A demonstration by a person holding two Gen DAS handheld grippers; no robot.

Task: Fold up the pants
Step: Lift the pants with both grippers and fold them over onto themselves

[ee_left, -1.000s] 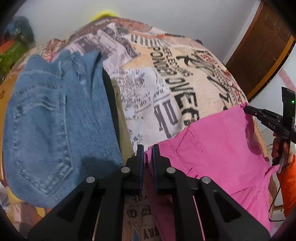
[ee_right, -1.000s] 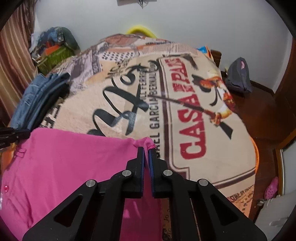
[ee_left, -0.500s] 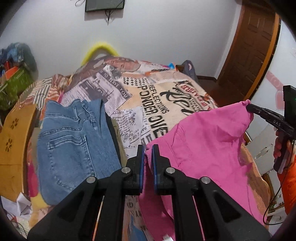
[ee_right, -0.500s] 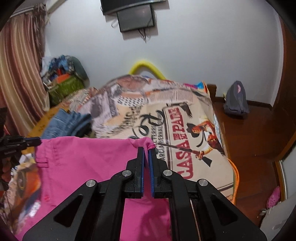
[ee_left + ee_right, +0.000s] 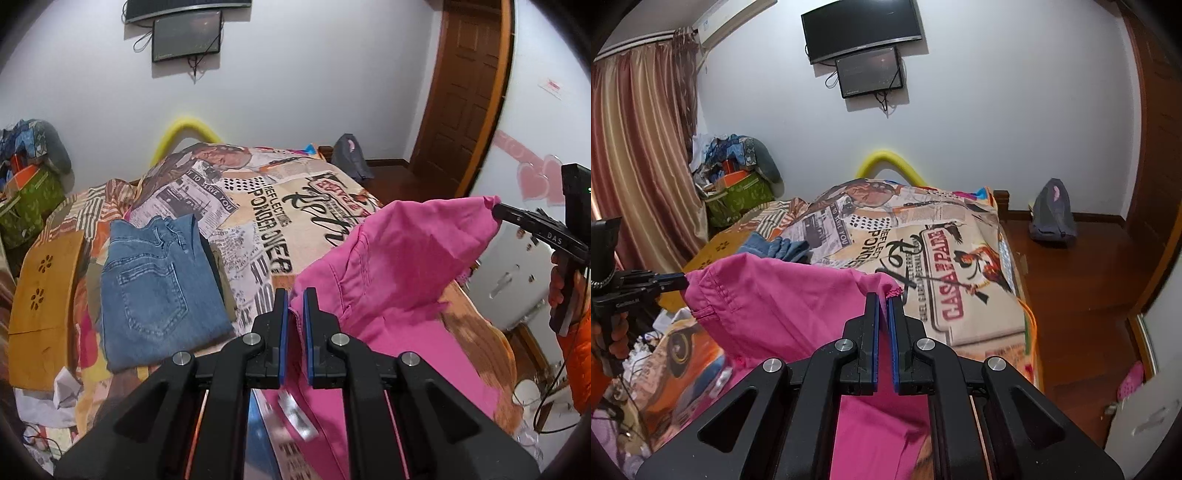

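Observation:
The pink pants [image 5: 399,266] hang in the air above the bed, stretched between both grippers. My left gripper [image 5: 294,295] is shut on one corner of their top edge. My right gripper [image 5: 883,297] is shut on the other corner, where a frayed pink tip sticks out. The pants [image 5: 783,295] sag between the two grips and drape down toward the bed's near edge. The right gripper also shows at the right in the left wrist view [image 5: 496,211]; the left gripper shows at the left in the right wrist view [image 5: 683,283].
Folded blue jeans [image 5: 159,288] lie on the printed bedspread [image 5: 266,206] at the left, on top of other folded clothes. A wooden board [image 5: 44,295] lies at the bed's left edge. A grey bag [image 5: 1051,214] sits on the wooden floor by the wall.
Both grippers have risen with the pink pants, lifting them off the bedspread. The views now take in the wall and the screens.

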